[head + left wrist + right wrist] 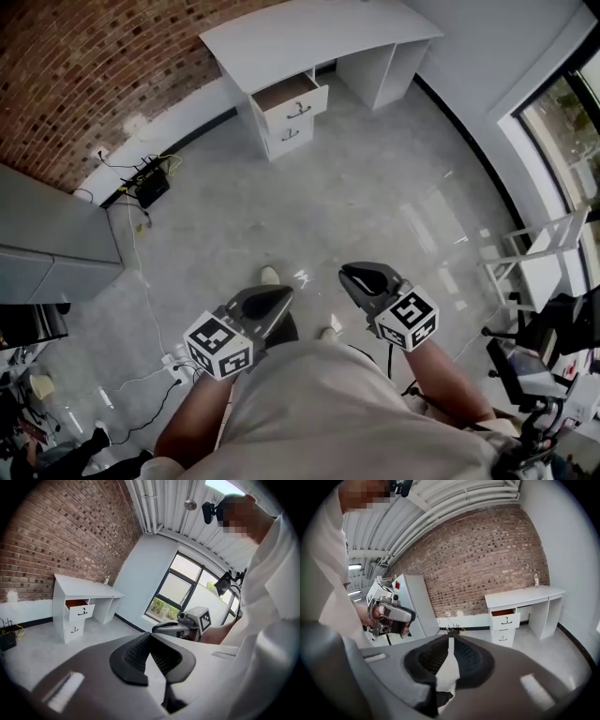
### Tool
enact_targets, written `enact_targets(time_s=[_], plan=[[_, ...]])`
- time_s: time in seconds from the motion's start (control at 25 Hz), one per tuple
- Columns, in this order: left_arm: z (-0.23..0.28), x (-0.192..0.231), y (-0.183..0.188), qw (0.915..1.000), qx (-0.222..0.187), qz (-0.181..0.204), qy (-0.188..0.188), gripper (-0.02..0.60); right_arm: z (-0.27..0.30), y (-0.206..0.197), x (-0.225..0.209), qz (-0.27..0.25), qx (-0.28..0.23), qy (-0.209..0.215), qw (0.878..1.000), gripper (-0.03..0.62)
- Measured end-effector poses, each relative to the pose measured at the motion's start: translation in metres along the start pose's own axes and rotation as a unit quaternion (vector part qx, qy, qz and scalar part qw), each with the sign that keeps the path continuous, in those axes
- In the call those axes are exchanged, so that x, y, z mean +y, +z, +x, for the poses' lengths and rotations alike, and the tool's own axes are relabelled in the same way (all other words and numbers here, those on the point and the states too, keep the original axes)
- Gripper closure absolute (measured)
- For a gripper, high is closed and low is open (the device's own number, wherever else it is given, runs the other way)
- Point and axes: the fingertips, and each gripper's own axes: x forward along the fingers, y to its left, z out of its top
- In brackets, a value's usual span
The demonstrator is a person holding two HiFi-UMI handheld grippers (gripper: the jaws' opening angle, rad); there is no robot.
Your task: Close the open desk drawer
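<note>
A white desk (309,33) stands against the brick wall across the room. Its top drawer (291,94) is pulled out, and the wooden inside shows; the same drawer (78,611) (505,618) appears small and far off in both gripper views. Both grippers hang at waist height in front of the person, well away from the desk. My left gripper (277,298) (150,634) has its black pads meeting at the tip, with nothing in them. My right gripper (354,275) (451,639) shows a narrow slit between its pads and holds nothing.
Two lower drawers (289,131) under the open one are shut. A grey cabinet (56,234) stands at the left, with a black box and cables (150,187) on the floor by the wall. An office chair (525,366) and a white rack (548,258) are at the right.
</note>
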Motion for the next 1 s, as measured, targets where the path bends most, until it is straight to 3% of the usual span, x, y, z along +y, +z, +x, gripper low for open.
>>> enact_targets(time_s=[0.28,0.52,0.72,0.92,1.0], plan=[[0.006,0.111,0.075,0.998,0.018,0.022,-0.056,0.58,0.114,0.055,-0.059,0.097,-0.007,-0.025,0.995,0.56],[0.003,0.194,0.105,0.9959,0.037,0.031,-0.077,0.58,0.204,0.077,-0.113,0.151,-0.008,-0.051,0.987,0.56],[0.017,0.252,0.13,0.9977,0.024,0.014,-0.062,0.58,0.259,0.071,-0.179,0.26,-0.019,-0.06,0.963,0.56],[0.049,0.307,0.151,0.9983,0.033,0.014,-0.047,0.58,0.325,0.062,-0.254,0.316,-0.019,-0.06,0.947,0.56],[0.068,0.326,0.163,0.9981,0.04,0.015,-0.044,0.58,0.353,0.061,-0.288,0.358,-0.034,-0.055,0.931,0.56]])
